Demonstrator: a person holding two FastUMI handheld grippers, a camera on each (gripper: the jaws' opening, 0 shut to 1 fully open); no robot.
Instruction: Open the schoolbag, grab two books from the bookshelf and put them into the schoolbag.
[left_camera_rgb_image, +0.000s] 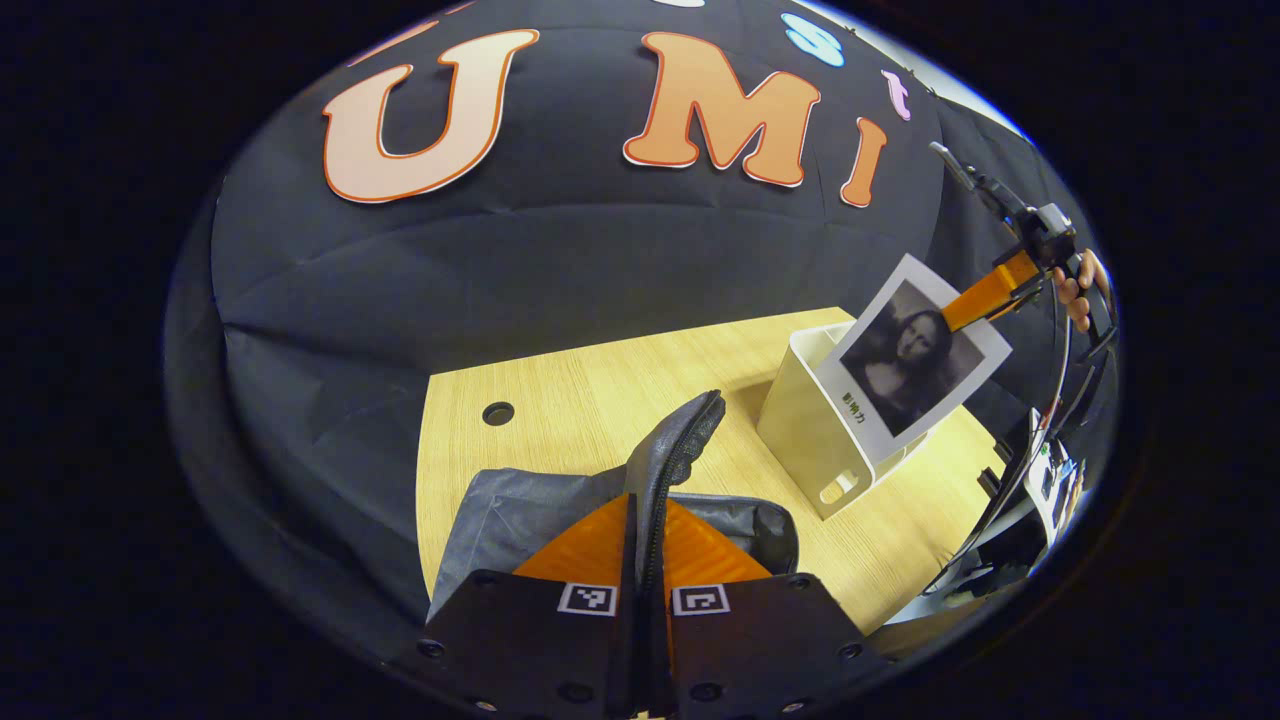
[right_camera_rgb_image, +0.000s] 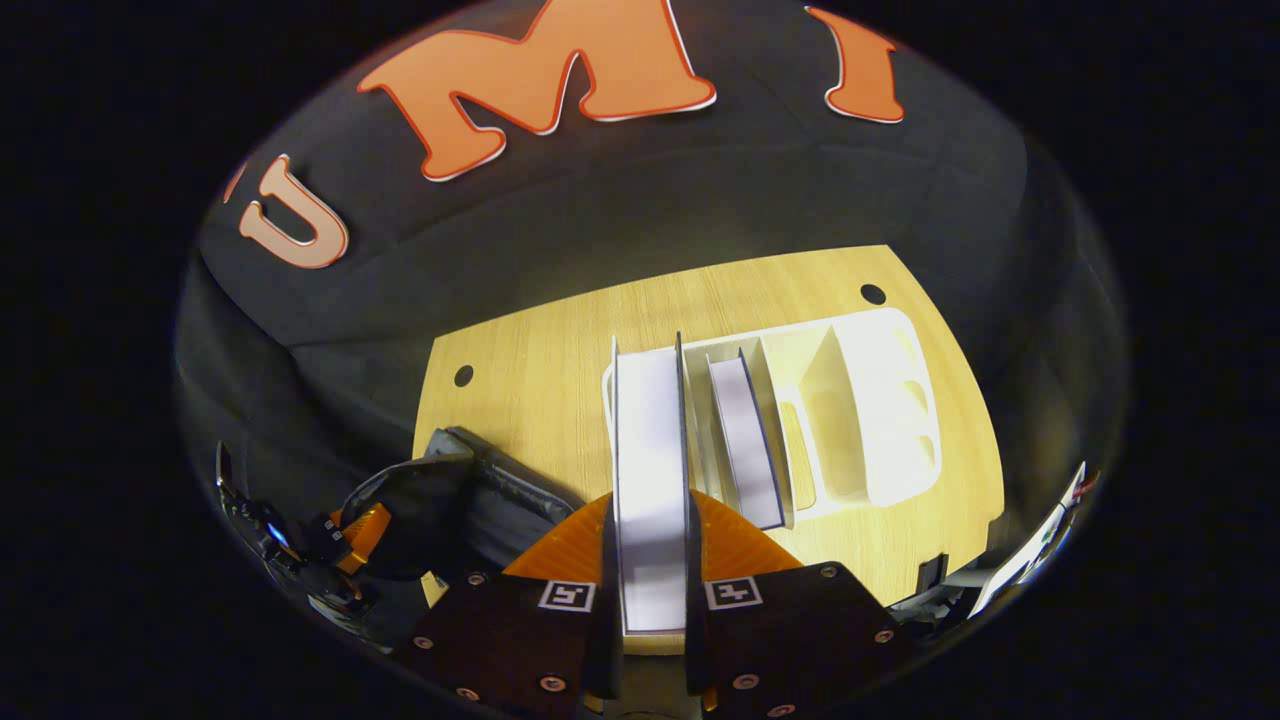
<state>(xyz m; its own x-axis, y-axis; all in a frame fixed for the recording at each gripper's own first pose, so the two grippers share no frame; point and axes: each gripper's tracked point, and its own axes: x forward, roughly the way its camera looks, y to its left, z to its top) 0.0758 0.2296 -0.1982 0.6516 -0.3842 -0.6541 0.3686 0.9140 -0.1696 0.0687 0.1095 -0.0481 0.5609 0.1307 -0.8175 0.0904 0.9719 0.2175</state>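
My left gripper (left_camera_rgb_image: 645, 520) is shut on the raised zipper edge (left_camera_rgb_image: 685, 440) of the grey schoolbag (left_camera_rgb_image: 510, 510), holding it up from the wooden table (left_camera_rgb_image: 560, 400). To the right stands the white bookshelf (left_camera_rgb_image: 810, 430). Above it hangs a book (left_camera_rgb_image: 915, 360) with a portrait cover, tilted, with my right gripper (left_camera_rgb_image: 985, 298) shut on its top corner. In the right gripper view that book (right_camera_rgb_image: 650, 430) runs edge-on between the orange fingers of my right gripper (right_camera_rgb_image: 650, 525). A second book (right_camera_rgb_image: 745, 440) stands in the bookshelf (right_camera_rgb_image: 880, 400). The schoolbag (right_camera_rgb_image: 490, 495) and my left gripper (right_camera_rgb_image: 355, 535) lie lower left.
The table has round cable holes (left_camera_rgb_image: 497, 413) (right_camera_rgb_image: 872, 294). Black cloth walls close in behind and to the left of the table. Some stands and gear (left_camera_rgb_image: 1045, 470) crowd the table's right edge. A hand (left_camera_rgb_image: 1078, 290) holds the right gripper.
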